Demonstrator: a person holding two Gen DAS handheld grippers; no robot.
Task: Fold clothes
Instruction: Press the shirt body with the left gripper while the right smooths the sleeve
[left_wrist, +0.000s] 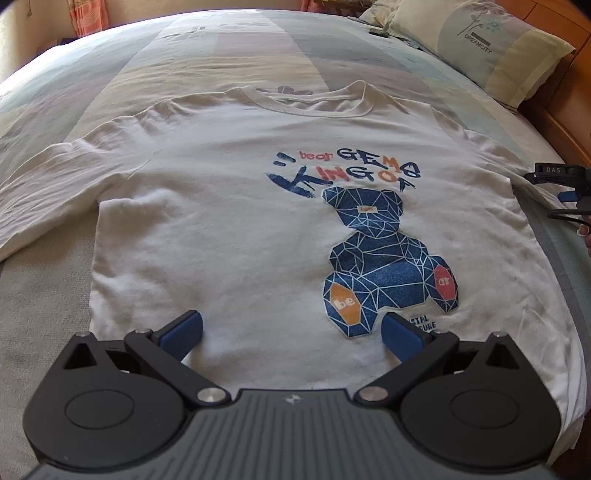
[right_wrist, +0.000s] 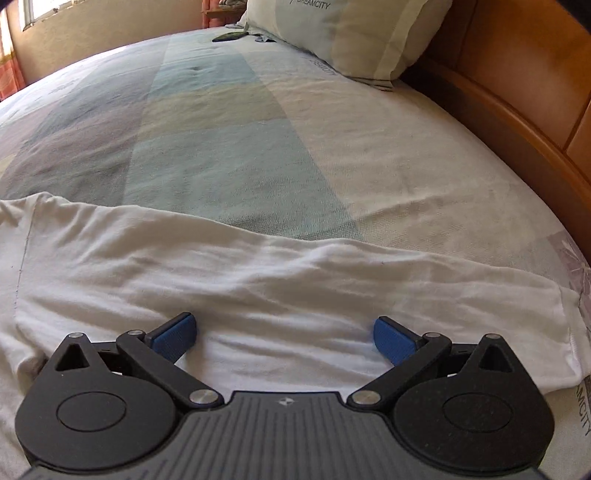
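One white bear-print T-shirt (left_wrist: 236, 229) spread flat, print up, across the bed (left_wrist: 229, 48), sleeves out, no fold visible. Left hand-held gripper (left_wrist: 291, 332) above hem, right hand-held gripper (right_wrist: 284, 334) over sleeve (right_wrist: 295, 280), both wide, empty.

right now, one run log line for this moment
stage: pre-fold | white bear-print t-shirt: flat, face up on patchwork bedspread | left gripper: open over hem | right gripper: open over sleeve
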